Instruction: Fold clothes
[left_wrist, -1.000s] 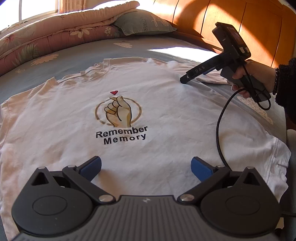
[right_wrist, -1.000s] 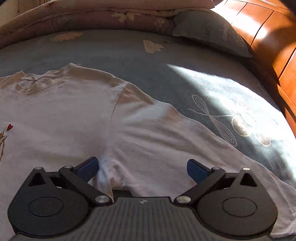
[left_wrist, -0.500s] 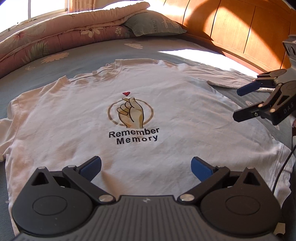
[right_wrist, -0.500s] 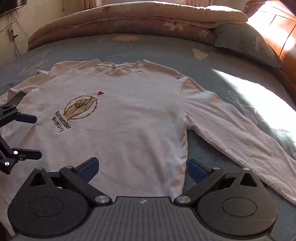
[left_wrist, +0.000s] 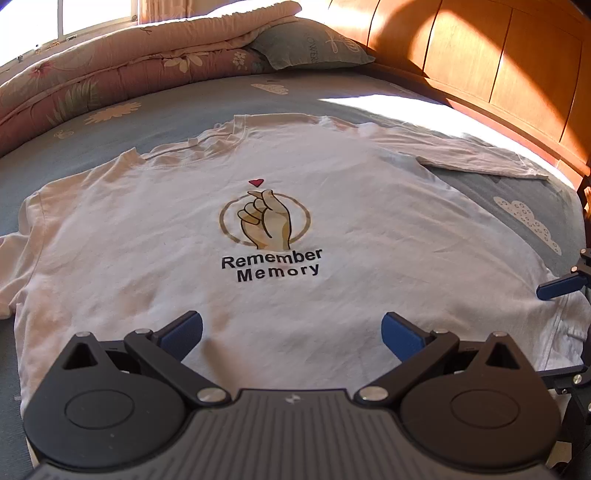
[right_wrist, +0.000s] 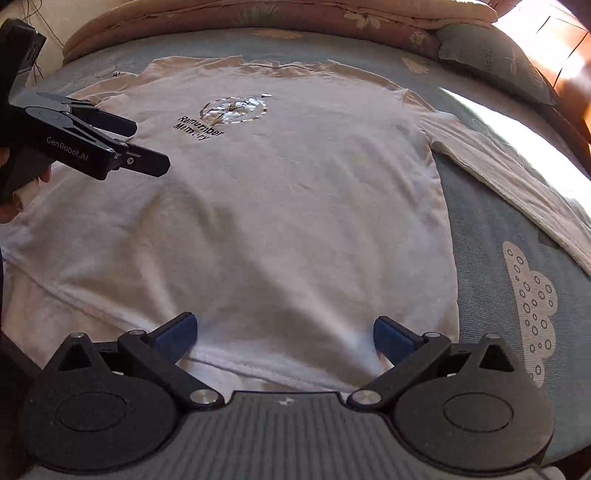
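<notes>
The white long-sleeved cotton shirt (left_wrist: 280, 236) lies face up and flat on the blue-grey patterned bed sheet (left_wrist: 532, 206), printed with a finger-heart emblem and "Remember Memory", one sleeve stretched out sideways. The left hand-held gripper (left_wrist: 291, 330) and right hand-held gripper (right_wrist: 282, 334) both hover released over its hem, blue pads spread apart

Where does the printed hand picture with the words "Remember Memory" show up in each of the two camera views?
Left wrist view: the print sits at the picture's centre, upright, above the open left gripper.
Right wrist view: the print lies upper left of centre, tilted and shiny, beyond the open right gripper.
Shared landmark: the shirt sleeve stretched toward the wooden headboard.
</notes>
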